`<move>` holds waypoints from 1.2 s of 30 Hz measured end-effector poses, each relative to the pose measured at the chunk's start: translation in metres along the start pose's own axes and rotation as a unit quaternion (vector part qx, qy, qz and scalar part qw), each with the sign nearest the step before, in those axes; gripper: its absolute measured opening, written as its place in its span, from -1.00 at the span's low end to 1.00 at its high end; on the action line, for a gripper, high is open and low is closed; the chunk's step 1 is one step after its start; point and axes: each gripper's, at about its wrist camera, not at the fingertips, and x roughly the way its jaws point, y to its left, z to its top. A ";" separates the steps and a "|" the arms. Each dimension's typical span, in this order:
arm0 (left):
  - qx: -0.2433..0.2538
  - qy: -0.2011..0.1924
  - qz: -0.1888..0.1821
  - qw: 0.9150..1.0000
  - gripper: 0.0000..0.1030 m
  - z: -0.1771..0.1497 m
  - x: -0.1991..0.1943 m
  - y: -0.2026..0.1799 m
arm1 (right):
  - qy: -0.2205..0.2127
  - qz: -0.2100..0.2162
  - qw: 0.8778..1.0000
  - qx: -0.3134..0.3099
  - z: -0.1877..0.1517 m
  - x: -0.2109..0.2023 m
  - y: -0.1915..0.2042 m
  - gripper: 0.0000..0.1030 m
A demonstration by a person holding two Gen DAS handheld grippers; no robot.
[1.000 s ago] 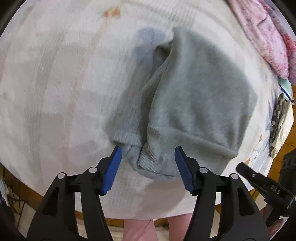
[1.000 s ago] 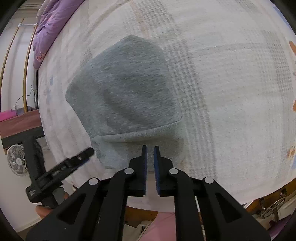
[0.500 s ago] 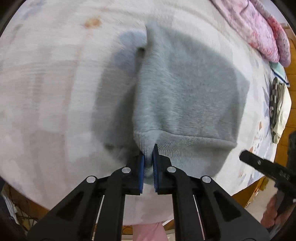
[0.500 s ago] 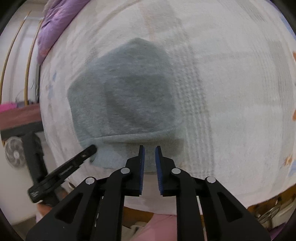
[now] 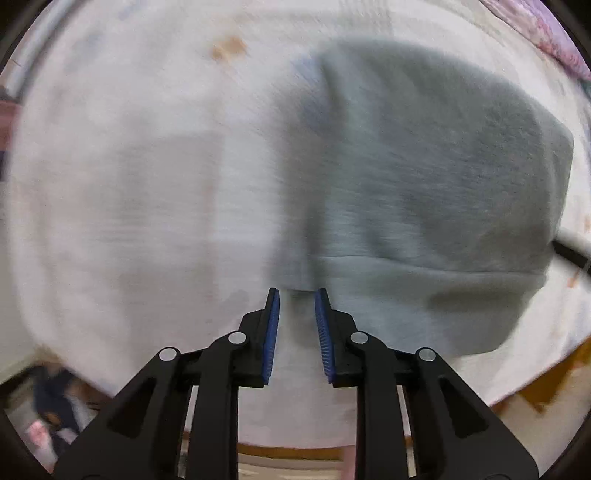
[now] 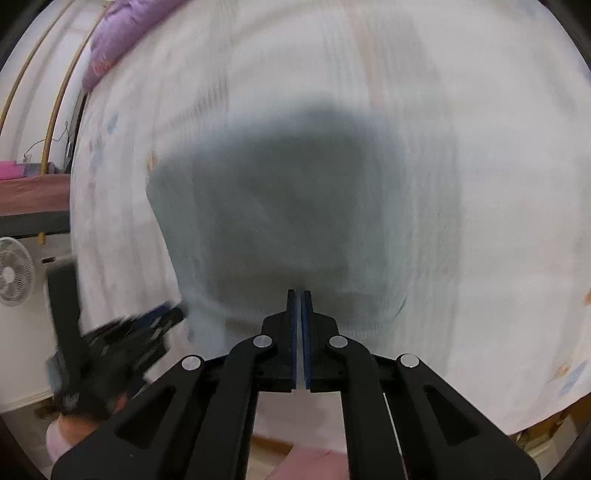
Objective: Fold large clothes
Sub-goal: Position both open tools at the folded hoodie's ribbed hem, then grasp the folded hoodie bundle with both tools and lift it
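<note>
Gray sweater [image 5: 424, 192] lies folded on white bedspread [image 5: 129, 184]. Left gripper [image 5: 296, 295] slightly apart at hem, holding nothing. Right gripper [image 6: 299, 295] pressed together at near edge; grip on cloth unclear. Fan [image 6: 14, 271] by wall, purple blanket [image 6: 122, 33] at far end.

The left hand-held gripper [image 5: 296, 295], which half a second ago was closed on the ribbed hem of the grey sweatshirt [image 5: 436, 192], now has its jaws apart and nothing between them. The right hand-held gripper [image 6: 299, 295] has narrowed its small gap to almost nothing at the hem. Both views have become blurred.
</note>
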 end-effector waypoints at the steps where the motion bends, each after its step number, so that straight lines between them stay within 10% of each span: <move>1: -0.005 -0.010 0.011 1.000 -0.57 0.001 -0.010 0.000 | -0.003 -0.012 1.000 0.001 0.007 0.004 -0.003 -0.95; 6: 0.001 -0.039 -0.076 0.996 -0.59 0.032 -0.005 -0.040 | 0.017 -0.014 0.999 0.025 0.028 0.040 -0.024 -1.00; 10: 0.035 -0.017 -0.031 0.999 -0.66 0.040 0.035 -0.075 | 0.032 0.040 0.998 0.041 0.018 0.018 -0.031 -0.88; 11: 0.032 -0.020 -0.033 0.999 -0.60 0.038 0.028 -0.074 | 0.025 0.041 0.998 0.037 0.013 0.010 -0.033 -0.69; 14: 0.024 -0.028 -0.004 0.999 0.15 0.032 0.013 -0.073 | -0.001 0.034 0.999 0.015 0.004 -0.006 -0.037 0.76; 23: 0.026 -0.036 -0.034 0.998 0.54 0.009 -0.009 -0.035 | 0.016 0.016 1.000 -0.013 0.002 0.008 -0.069 0.81; 28: 0.016 -0.052 -0.107 0.993 0.74 0.025 -0.009 -0.026 | 0.018 0.101 0.995 -0.009 0.009 0.029 -0.074 0.82; 33: -0.013 -0.076 -0.238 0.968 0.74 0.036 0.011 0.004 | 0.029 0.165 0.985 -0.036 0.024 0.069 -0.061 0.82; 36: -0.048 -0.042 -0.354 0.933 0.75 0.039 0.046 0.019 | 0.045 0.218 0.974 -0.029 0.025 0.096 -0.057 0.87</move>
